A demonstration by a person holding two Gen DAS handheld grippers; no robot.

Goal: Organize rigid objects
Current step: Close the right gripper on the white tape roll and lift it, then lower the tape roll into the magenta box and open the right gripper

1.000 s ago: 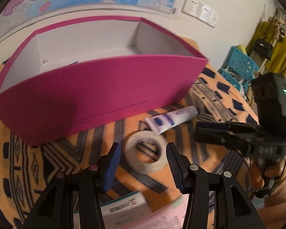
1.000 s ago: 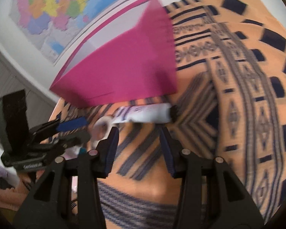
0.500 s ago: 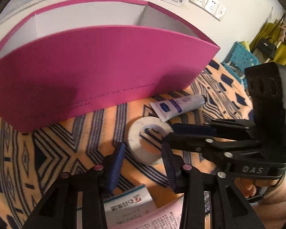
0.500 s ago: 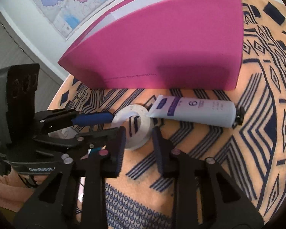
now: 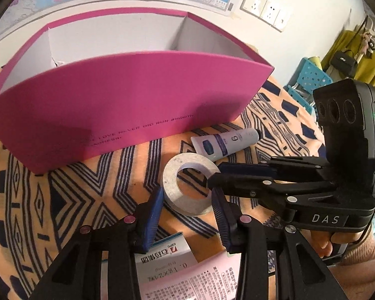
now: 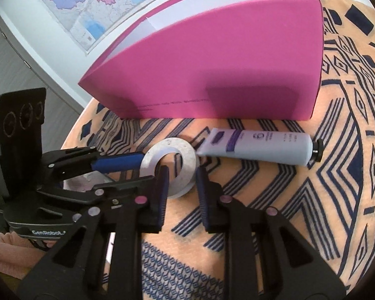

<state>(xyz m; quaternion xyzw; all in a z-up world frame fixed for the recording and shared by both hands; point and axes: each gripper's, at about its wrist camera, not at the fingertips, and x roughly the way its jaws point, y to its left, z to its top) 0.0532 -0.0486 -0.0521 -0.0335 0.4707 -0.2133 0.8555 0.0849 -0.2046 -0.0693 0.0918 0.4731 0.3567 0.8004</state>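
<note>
Our jaws stand parted on both sides, and neither grips anything: the left gripper (image 5: 186,206) has its blue-padded fingers spread on either flank of the flat white roll of tape (image 5: 188,183), which lies on its side on the cloth, while the right gripper (image 6: 181,187) reaches in from the other side with its fingers open across the near rim of the same roll. In the left wrist view we see the right gripper's fingertips crossing over the right edge of the ring; we cannot tell whether they touch it. In the right wrist view one blue pad of the left gripper lies against the ring's left edge. Just beyond the tape, nearly touching it, lies the pale lilac squeeze tube with a black cap (image 6: 258,147), flat end toward the roll. Behind both stands the large magenta cardboard box with a white interior (image 5: 127,100), open at the top, its front wall close to the tube. Everything rests on the orange cloth with dark blue geometric patterns (image 6: 337,200). Under the left gripper, at the near edge, lie a white medicine carton with printed characters (image 5: 162,257) and a pink printed leaflet (image 5: 200,282). On the wall behind hangs a coloured map (image 6: 100,2).
</note>
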